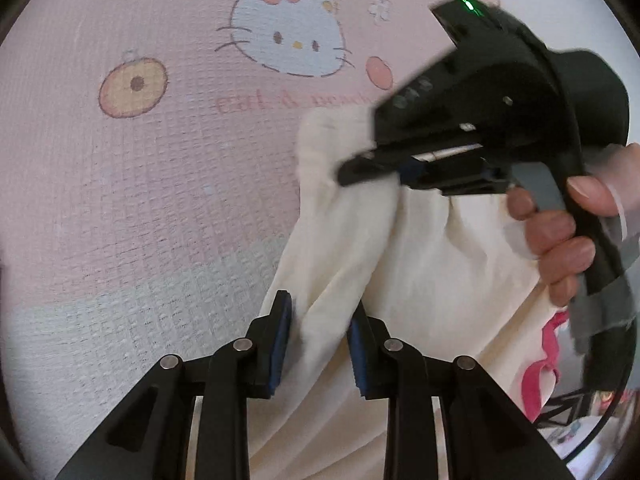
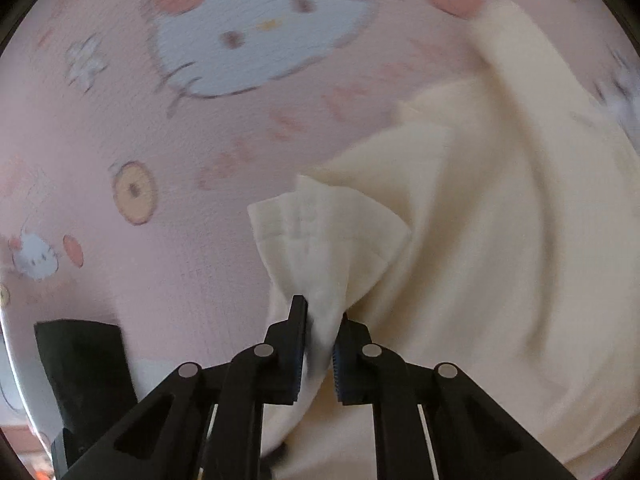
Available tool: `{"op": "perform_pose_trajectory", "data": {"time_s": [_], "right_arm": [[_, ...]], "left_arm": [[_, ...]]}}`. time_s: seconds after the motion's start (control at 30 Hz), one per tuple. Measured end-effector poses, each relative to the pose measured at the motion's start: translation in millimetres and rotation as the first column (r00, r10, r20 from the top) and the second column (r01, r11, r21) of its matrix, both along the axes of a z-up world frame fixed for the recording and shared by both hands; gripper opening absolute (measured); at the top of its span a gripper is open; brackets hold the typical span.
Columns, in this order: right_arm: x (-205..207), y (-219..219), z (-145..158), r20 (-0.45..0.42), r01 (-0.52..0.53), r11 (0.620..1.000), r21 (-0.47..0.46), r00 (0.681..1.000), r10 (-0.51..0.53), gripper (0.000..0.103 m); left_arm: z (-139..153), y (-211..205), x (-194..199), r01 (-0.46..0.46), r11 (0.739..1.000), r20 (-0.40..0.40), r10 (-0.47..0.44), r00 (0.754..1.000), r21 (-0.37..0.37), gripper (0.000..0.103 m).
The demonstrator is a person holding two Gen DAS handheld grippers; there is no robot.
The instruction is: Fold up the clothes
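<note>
A pink waffle-weave blanket (image 1: 152, 184) printed with a white cartoon cat face (image 1: 286, 38), a round yellow biscuit motif (image 1: 132, 86) and small flowers fills most of both wrist views and lies under everything else. On it, toward the right of each view, is the cream garment (image 1: 420, 264), bunched and partly lifted, with folds running down toward the cameras; a pink printed mark (image 1: 540, 368) shows on it near the lower right edge of the left wrist view, too cut off to read.

The right gripper (image 2: 322, 316) is clamped on a gathered corner of the cream garment: its blue pads press the cloth from both sides with only the fabric's thickness between them, and a hemmed flap stands up just above the fingertips. Seen from the left camera, that same tool is a black body with a green light, held by a hand (image 1: 560, 240) whose fingers wrap its grey trigger; its tips are half buried in cloth.

The left gripper (image 1: 320, 320) is narrowly parted, and a thick fold of the garment runs between its blue pads, which pinch it.

The right wrist view is motion-blurred, so the blanket's lettering is illegible. A dark object (image 2: 84, 364) at its lower left cannot be identified.
</note>
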State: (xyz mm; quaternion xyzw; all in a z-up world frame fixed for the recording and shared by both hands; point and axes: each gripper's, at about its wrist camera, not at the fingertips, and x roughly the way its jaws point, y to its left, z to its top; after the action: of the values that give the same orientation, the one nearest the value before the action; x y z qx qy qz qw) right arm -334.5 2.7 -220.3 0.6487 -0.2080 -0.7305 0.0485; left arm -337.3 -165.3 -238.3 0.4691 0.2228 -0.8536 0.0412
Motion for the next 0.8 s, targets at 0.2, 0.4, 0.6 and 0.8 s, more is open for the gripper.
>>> {"op": "perform_pose_trajectory", "data": {"time_s": [0.2,0.4,0.6,0.8], "right_arm": [[30.6,36.5,12.7,-0.019,0.129,0.99,-0.052,0.991,-0.131,0.01],[40.5,46.2,24.3,-0.057,0.154,0.986,-0.065,0.986,-0.158,0.01],[47.0,41.9,9.7,-0.006,0.139,0.987,0.086,0.99,-0.139,0.01],[67.0,64.0,8.1,0.011,0.168,0.98,0.102,0.985,-0.17,0.01]], "left_arm": [[4.1,16.0,5.0,0.016,0.999,-0.003,-0.016,1.0,-0.05,0.024],[18.3,30.7,40.2,0.044,0.991,0.021,-0.041,0.999,-0.128,0.024],[18.2,43.6,50.6,0.075,0.997,-0.001,-0.075,0.997,-0.027,0.024],[21.3,73.6,52.2,0.112,0.99,0.035,-0.109,0.993,-0.088,0.024]]}}
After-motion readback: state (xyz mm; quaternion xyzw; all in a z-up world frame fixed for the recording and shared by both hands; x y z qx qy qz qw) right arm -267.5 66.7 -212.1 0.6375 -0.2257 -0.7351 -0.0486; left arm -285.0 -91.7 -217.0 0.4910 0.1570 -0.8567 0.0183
